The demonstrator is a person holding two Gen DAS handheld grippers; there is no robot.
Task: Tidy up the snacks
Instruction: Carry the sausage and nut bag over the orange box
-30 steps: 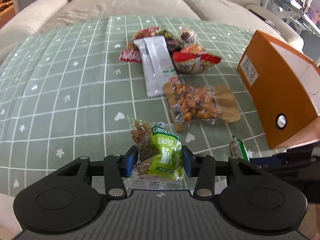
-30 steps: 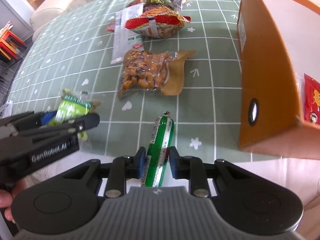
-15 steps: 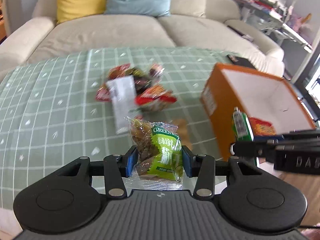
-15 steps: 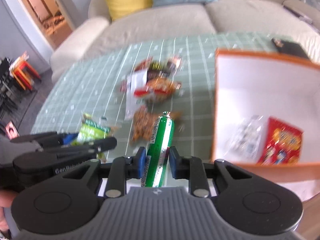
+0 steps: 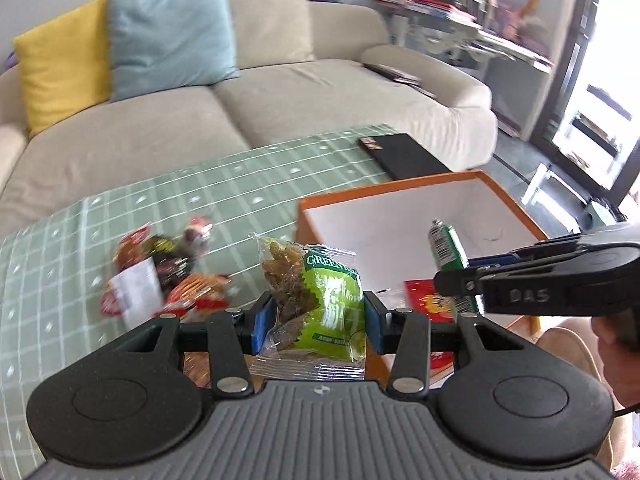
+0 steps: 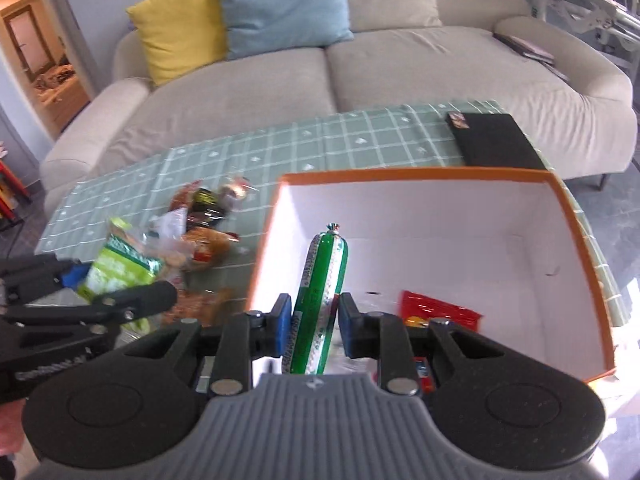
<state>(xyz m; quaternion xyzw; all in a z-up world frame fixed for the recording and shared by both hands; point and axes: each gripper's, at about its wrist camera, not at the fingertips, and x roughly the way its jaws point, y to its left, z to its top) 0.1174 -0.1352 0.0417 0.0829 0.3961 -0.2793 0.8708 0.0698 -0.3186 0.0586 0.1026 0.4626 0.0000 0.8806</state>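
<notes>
Lifted off the worktop, green snack bag (image 5: 320, 296) and sausage stick (image 6: 320, 300), each clamped in fingers, hover at orange box (image 6: 560, 184), awaiting release

Two fisheye views, each looking forward along a handheld gripper's fingers, raised above the table (image 5: 240, 184) and tilted slightly down toward the sofa (image 6: 400, 68). The left wrist view sits close over the near left corner of the orange box (image 5: 400, 196); the right wrist view looks straight into it (image 6: 440, 216). Both share the box, the snack pile (image 5: 160, 276) (image 6: 204, 220), the cushions – and each catches the other gripper at its edge.
</notes>
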